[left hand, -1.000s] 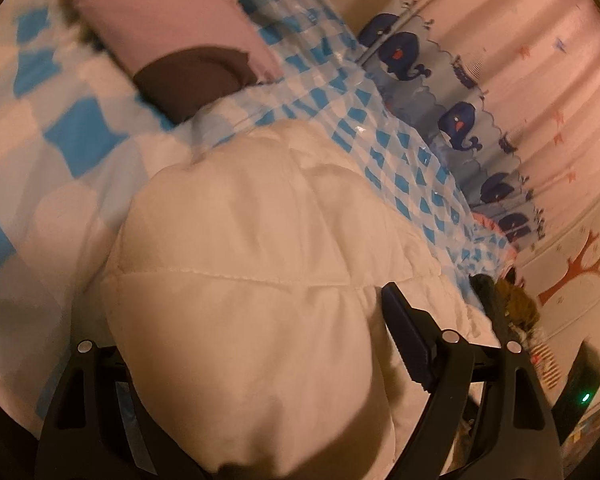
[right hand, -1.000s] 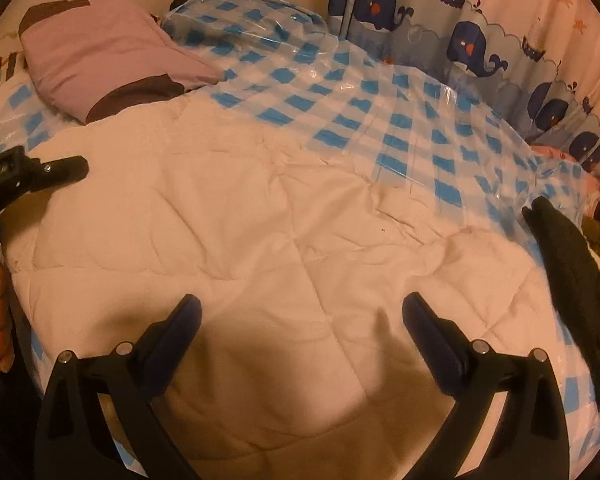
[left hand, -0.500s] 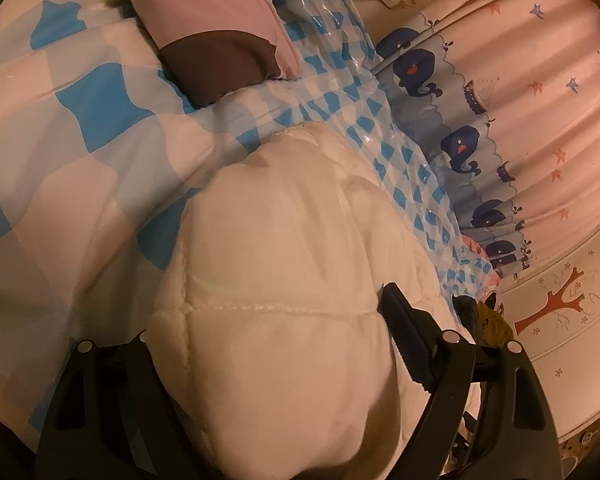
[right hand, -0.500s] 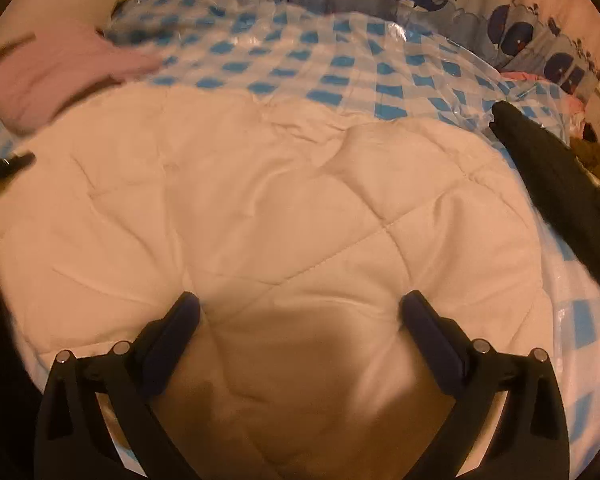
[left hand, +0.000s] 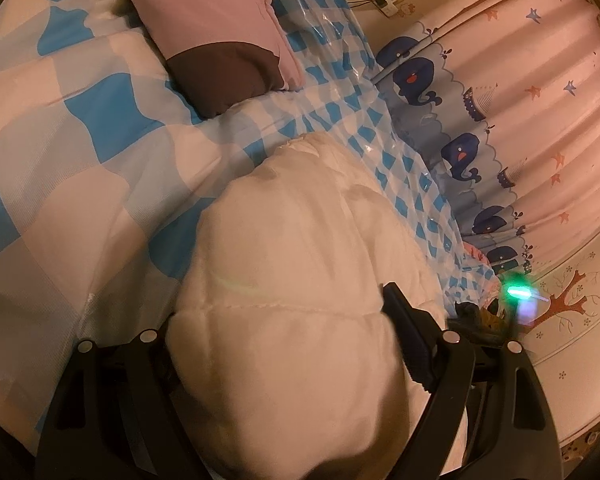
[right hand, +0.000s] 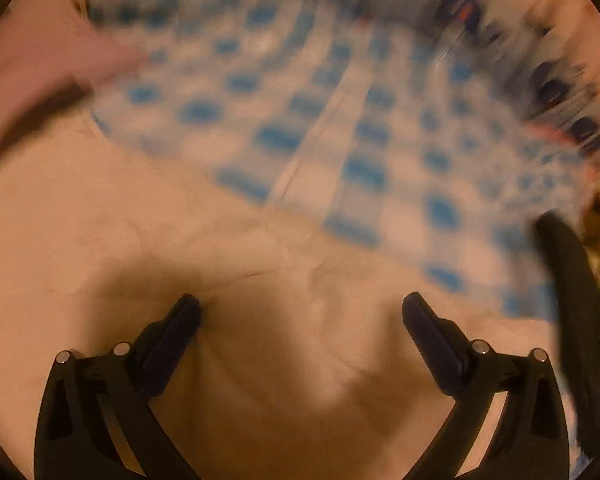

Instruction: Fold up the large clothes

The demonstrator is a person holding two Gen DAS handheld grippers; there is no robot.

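Note:
A thick white quilted garment (left hand: 284,264) lies on a blue-and-white checked bed cover (left hand: 80,128). One puffy fold of it fills the whole gap of my left gripper (left hand: 284,320). That fold bulges over the left finger and presses against the right pad (left hand: 408,336), so the gripper is shut on it. In the blurred right wrist view the same garment (right hand: 120,220) spreads out flat. My right gripper (right hand: 300,308) hovers just above it, open, with nothing between its fingers. The garment's far edge meets the checked cover (right hand: 360,132) a little beyond the fingertips.
A pink and brown pillow (left hand: 216,28) lies at the head of the bed. A whale-print curtain (left hand: 500,100) hangs along the far side. A dark garment (right hand: 576,312) lies at the right edge of the bed. A green light (left hand: 518,290) glows near the curtain's foot.
The right gripper swept quickly across the white garment toward its far edge, and its view is now blurred. The left gripper stayed in place, and the fold in it looks narrower.

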